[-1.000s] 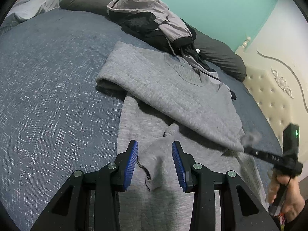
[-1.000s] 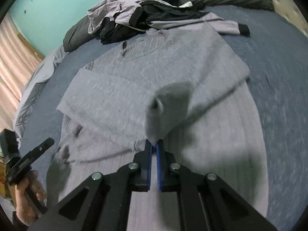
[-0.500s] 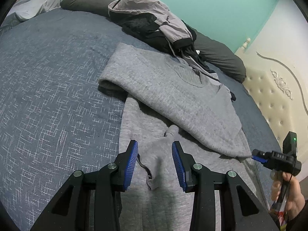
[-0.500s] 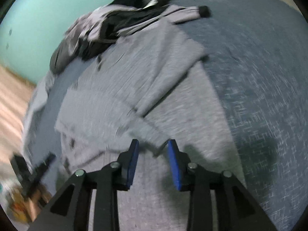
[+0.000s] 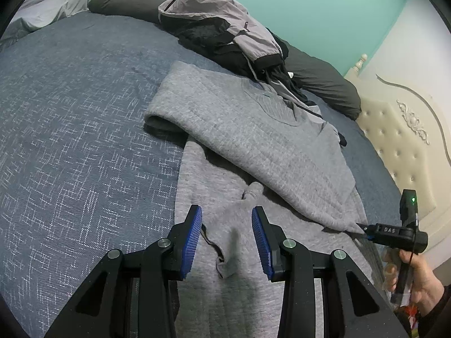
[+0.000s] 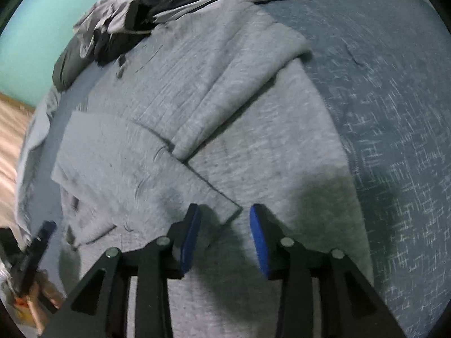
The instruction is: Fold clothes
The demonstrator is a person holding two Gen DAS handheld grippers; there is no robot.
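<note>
A grey sweater (image 5: pixel 253 129) lies spread on the blue-grey bedspread (image 5: pixel 70 140), with one part folded diagonally across its body. My left gripper (image 5: pixel 227 236) is open just above the lower sweater, and a loose cuff (image 5: pixel 234 248) lies flat between its blue pads without being pressed. In the right wrist view the sweater (image 6: pixel 197 84) fills the middle. My right gripper (image 6: pixel 224 231) hovers low over it with its jaws opening. The corner of the folded layer (image 6: pixel 225 211) lies flat between the tips, not gripped. The right gripper's tip (image 5: pixel 365 228) shows at the sweater's right edge, held by a hand (image 5: pixel 420 284).
A heap of grey and black jackets (image 5: pixel 225 33) lies beyond the sweater's collar. Dark pillows (image 5: pixel 132 0) line the teal wall. A cream tufted headboard (image 5: pixel 403 146) stands on the right. Bare bedspread (image 6: pixel 394 112) stretches right of the sweater.
The right gripper was shut on a raised fold of the sweater. It has dropped lower and opened, and the fold now lies flat. The left gripper has kept still.
</note>
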